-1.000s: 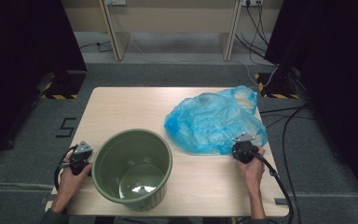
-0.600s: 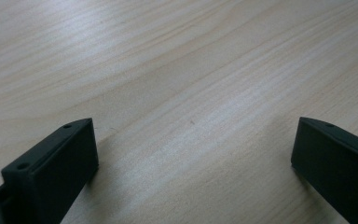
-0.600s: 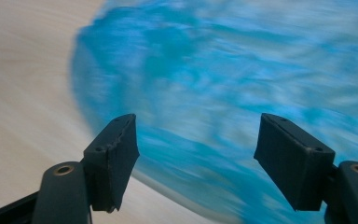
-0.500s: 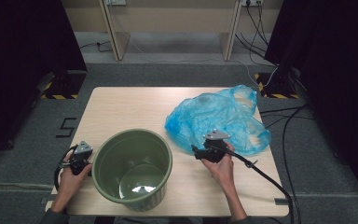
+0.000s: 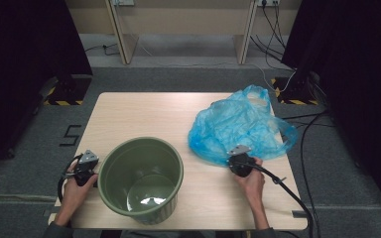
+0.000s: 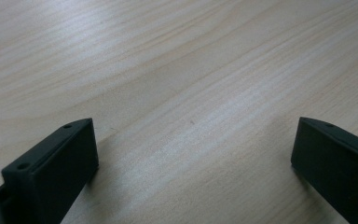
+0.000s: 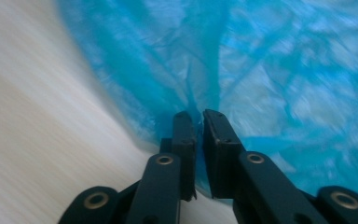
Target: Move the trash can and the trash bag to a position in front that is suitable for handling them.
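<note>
Right hand-held gripper [image 7: 199,116], jaws just closed, now pinches the blue bag's [image 5: 240,126] near edge by the desk's [image 5: 139,114] right side, ready to lift toward the green bucket [image 5: 141,178].

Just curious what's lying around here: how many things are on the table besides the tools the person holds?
2: a green bucket near the front edge, left of centre, and a blue plastic bag at the right.
</note>
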`<state>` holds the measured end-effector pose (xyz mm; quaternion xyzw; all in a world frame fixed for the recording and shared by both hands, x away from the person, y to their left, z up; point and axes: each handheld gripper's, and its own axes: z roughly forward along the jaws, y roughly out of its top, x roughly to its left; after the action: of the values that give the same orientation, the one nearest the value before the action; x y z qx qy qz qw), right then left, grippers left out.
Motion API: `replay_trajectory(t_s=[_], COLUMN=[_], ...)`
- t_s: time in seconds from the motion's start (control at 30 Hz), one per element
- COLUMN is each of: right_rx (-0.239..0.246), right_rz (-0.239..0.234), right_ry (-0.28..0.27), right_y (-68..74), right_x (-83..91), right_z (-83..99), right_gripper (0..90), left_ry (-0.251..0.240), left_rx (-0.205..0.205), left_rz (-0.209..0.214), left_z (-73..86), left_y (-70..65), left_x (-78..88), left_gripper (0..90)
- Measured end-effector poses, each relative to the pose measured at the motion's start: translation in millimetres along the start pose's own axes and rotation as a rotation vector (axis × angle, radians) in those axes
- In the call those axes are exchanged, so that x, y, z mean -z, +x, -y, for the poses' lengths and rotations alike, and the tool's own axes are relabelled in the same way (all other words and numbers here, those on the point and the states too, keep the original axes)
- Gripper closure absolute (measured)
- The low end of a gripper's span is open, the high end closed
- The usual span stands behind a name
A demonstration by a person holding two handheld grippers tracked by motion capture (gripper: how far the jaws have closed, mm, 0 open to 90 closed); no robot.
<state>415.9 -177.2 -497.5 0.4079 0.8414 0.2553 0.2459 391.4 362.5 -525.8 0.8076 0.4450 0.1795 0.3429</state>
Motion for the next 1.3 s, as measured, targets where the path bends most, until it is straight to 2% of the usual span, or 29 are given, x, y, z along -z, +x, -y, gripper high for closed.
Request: replay_trajectory(t_s=[0.07, 0.13, 0.2, 0.23, 0.27, 0.33, 0.37, 0.4, 0.43, 0.47, 0.5, 0.53, 0.67, 0.77, 0.87, 0.9, 0.93, 1.03, 1.07, 1.2, 1.27, 1.3], right_rx=[-0.037, -0.093, -0.148, -0.148, -0.197, -0.223, -0.223, -0.207, -0.207, -0.180, -0.180, -0.153, -0.117, -0.125, -0.056, -0.056, -0.037, -0.026, 0.010, 0.057, 0.043, 0.043], right_rz=[0.048, 0.072, 0.092, 0.092, 0.100, 0.069, 0.069, 0.004, 0.004, -0.037, -0.037, -0.060, -0.101, -0.120, -0.087, -0.087, -0.103, -0.113, -0.105, -0.077, -0.079, -0.079], right_ry=[0.018, 0.008, -0.032, -0.032, -0.087, -0.189, -0.189, -0.248, -0.248, -0.284, -0.284, -0.300, -0.254, -0.198, -0.116, -0.116, -0.085, -0.068, -0.057, -0.048, -0.048, -0.048], right_y=[-15.3, -26.1, -32.3, -32.3, -35.8, -30.7, -30.7, -18.2, -18.2, -3.0, -3.0, 12.0, 33.0, 40.4, 41.2, 41.2, 38.6, 37.1, 34.5, 25.5, 18.0, 18.0], right_x=[6.7, 15.9, 28.3, 28.3, 42.2, 54.9, 54.9, 60.3, 60.3, 57.2, 57.2, 46.1, 10.2, -18.7, -36.6, -36.6, -39.4, -35.4, -27.3, -7.1, 2.0, 2.0], right_z=[8.2, 11.3, 8.9, 8.9, 2.2, -7.9, -7.9, -21.9, -21.9, -38.7, -38.7, -54.1, -70.8, -71.3, -64.2, -64.2, -56.9, -49.6, -40.9, -19.3, -7.6, -7.6], right_gripper=[73.6, 61.3, 49.5, 49.5, 39.3, 35.7, 35.7, 33.5, 33.5, 33.0, 33.0, 32.8, 33.7, 37.0, 54.5, 54.5, 65.1, 69.5, 72.0, 71.5, 68.5, 68.5], left_ry=[0.000, -0.001, 0.000, 0.000, -0.001, -0.001, -0.001, 0.000, 0.000, 0.000, 0.000, 0.000, -0.001, -0.001, -0.001, -0.001, -0.001, -0.001, -0.001, -0.002, -0.002, -0.002], left_rx=[0.000, 0.000, 0.000, 0.000, 0.000, 0.001, 0.001, 0.000, 0.000, 0.000, 0.000, 0.000, 0.001, 0.000, 0.001, 0.001, 0.001, 0.000, 0.000, 0.000, -0.001, -0.001], left_rz=[0.000, 0.001, 0.000, 0.000, 0.001, 0.001, 0.001, 0.000, 0.000, 0.000, 0.000, 0.000, 0.001, 0.001, 0.001, 0.001, 0.001, 0.001, 0.002, 0.002, 0.003, 0.003], left_z=[0.0, 0.0, 0.0, 0.0, 0.0, 0.0, 0.0, 0.0, 0.0, 0.0, 0.0, 0.0, 0.0, 0.1, 0.0, 0.0, 0.1, 0.1, 0.1, 0.3, 0.3, 0.3], left_y=[0.0, 0.1, 0.0, 0.0, 0.1, 0.1, 0.1, 0.0, 0.0, 0.0, 0.1, 0.0, 0.1, 0.1, 0.1, 0.1, 0.0, 0.0, 0.0, -0.1, 0.0, 0.0], left_x=[0.0, -0.1, 0.0, 0.0, -0.1, -0.1, -0.1, 0.0, 0.0, 0.0, 0.0, 0.0, -0.1, -0.1, -0.1, -0.1, -0.1, -0.1, -0.1, 0.1, 0.1, 0.1], left_gripper=[0.0, 0.0, 0.0, 0.0, 0.0, 0.0, 0.0, 0.0, 0.0, 0.0, 0.0, 0.0, 0.0, 0.0, 0.0, 0.0, 0.0, 0.0, 0.0, 0.0, 0.0, 0.0])
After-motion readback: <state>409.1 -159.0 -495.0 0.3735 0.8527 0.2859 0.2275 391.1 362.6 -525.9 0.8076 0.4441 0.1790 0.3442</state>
